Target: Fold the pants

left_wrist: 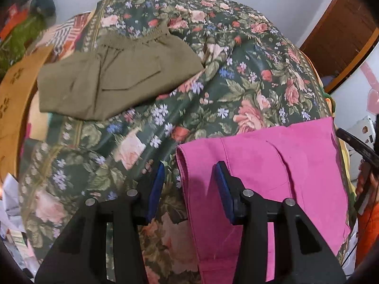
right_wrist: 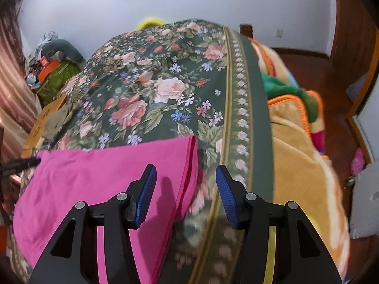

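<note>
Soft indoor light, blurred fisheye edges

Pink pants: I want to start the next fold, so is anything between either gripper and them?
Nothing visible. The pink pants lie bare on the floral bedspread; the left gripper and right gripper straddle opposite edges, open.

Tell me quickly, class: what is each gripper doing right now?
Left gripper: open, holding nothing, straddling the left edge of the pink pants.
Right gripper: open, holding nothing, straddling the right edge of the pink pants.
</note>
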Demonstrator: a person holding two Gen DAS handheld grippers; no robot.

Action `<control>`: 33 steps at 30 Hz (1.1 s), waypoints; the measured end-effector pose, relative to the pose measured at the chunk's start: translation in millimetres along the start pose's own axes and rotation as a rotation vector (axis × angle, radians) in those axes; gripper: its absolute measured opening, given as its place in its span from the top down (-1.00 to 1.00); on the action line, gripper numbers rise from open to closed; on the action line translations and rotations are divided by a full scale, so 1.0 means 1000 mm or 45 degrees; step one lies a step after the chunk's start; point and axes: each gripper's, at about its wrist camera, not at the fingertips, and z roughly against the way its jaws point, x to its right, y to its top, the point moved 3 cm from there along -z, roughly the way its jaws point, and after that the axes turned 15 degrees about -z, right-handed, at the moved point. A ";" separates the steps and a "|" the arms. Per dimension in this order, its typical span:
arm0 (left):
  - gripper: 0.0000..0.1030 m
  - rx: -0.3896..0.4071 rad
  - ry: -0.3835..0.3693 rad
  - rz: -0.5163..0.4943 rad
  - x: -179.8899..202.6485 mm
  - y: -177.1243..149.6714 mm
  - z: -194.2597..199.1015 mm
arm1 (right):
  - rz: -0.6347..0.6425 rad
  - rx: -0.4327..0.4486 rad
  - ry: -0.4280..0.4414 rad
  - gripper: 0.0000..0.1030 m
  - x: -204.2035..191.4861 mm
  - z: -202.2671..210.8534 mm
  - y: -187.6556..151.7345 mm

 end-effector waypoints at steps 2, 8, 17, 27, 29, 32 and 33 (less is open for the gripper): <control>0.14 0.022 -0.007 0.009 0.000 -0.001 0.001 | -0.036 -0.035 0.046 0.06 0.002 -0.012 0.002; 0.44 0.047 -0.023 0.011 0.004 -0.002 0.002 | 0.002 -0.062 0.155 0.56 -0.016 -0.027 -0.007; 0.83 0.100 0.105 -0.085 0.010 -0.007 0.016 | 0.272 0.126 0.003 0.93 -0.041 -0.008 -0.011; 0.92 0.046 0.212 -0.155 0.019 -0.013 0.005 | 0.289 0.065 -0.166 0.93 -0.029 -0.036 0.000; 0.92 0.040 0.198 -0.149 0.017 -0.011 0.011 | 0.288 0.041 -0.178 0.92 -0.031 -0.030 0.003; 0.90 0.076 0.212 -0.156 0.016 -0.007 0.030 | 0.286 0.040 -0.215 0.84 -0.035 -0.014 0.005; 0.90 0.092 0.219 -0.162 0.017 -0.006 0.036 | 0.287 0.046 -0.208 0.70 -0.037 -0.006 0.004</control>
